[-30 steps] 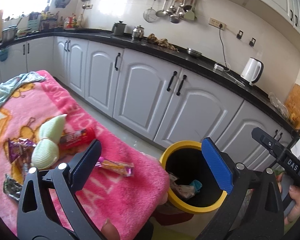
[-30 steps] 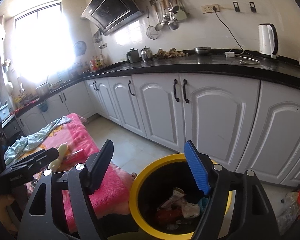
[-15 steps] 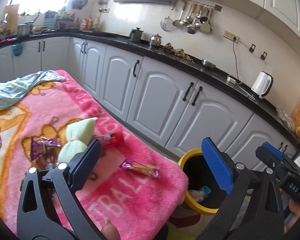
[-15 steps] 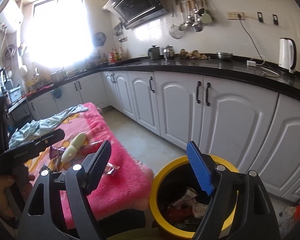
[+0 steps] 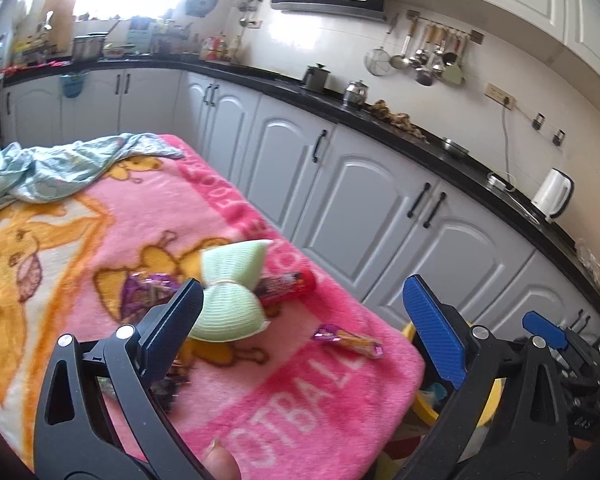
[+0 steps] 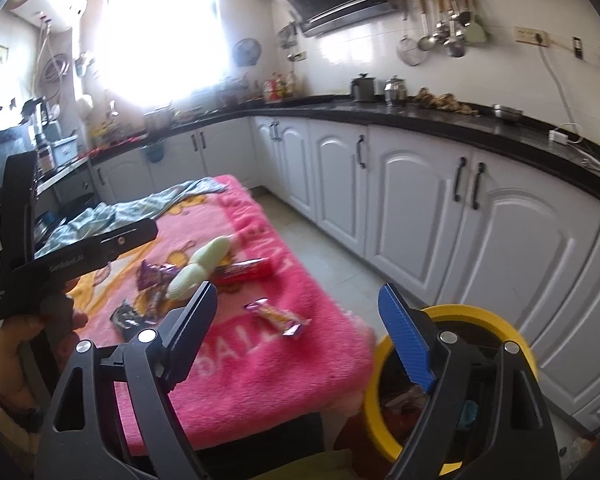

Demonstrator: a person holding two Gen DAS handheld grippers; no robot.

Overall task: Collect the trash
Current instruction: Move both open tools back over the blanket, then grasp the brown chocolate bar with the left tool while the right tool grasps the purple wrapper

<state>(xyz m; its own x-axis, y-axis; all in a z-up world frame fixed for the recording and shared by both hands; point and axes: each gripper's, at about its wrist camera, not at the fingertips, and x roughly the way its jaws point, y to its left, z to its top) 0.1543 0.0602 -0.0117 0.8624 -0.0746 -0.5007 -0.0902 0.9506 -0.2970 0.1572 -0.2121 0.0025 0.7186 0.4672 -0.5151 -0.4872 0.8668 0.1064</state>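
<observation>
Trash lies on a pink blanket (image 5: pixel 80 240): an orange and purple candy wrapper (image 5: pixel 348 339) (image 6: pixel 278 316), a red wrapper (image 5: pixel 286 286) (image 6: pixel 244 270), a purple wrapper (image 5: pixel 148 288) (image 6: pixel 154 274) and a dark wrapper (image 6: pixel 128 314). A yellow-rimmed black bin (image 6: pixel 480 316) with trash inside stands at the table's right end; it also shows in the left wrist view (image 5: pixel 424 404). My left gripper (image 5: pixel 300 320) is open and empty above the blanket's near edge. My right gripper (image 6: pixel 296 332) is open and empty, between the blanket and the bin.
A pale green bow-shaped cloth (image 5: pixel 232 296) lies among the wrappers. A teal cloth (image 5: pixel 52 168) is bunched at the blanket's far end. White cabinets (image 5: pixel 380 208) under a black counter run along the right, with a floor strip (image 6: pixel 332 256) between.
Both grippers swung left, away from the bin and toward the blanket. The bin slid to the right edge of both views. Both stayed open and empty.
</observation>
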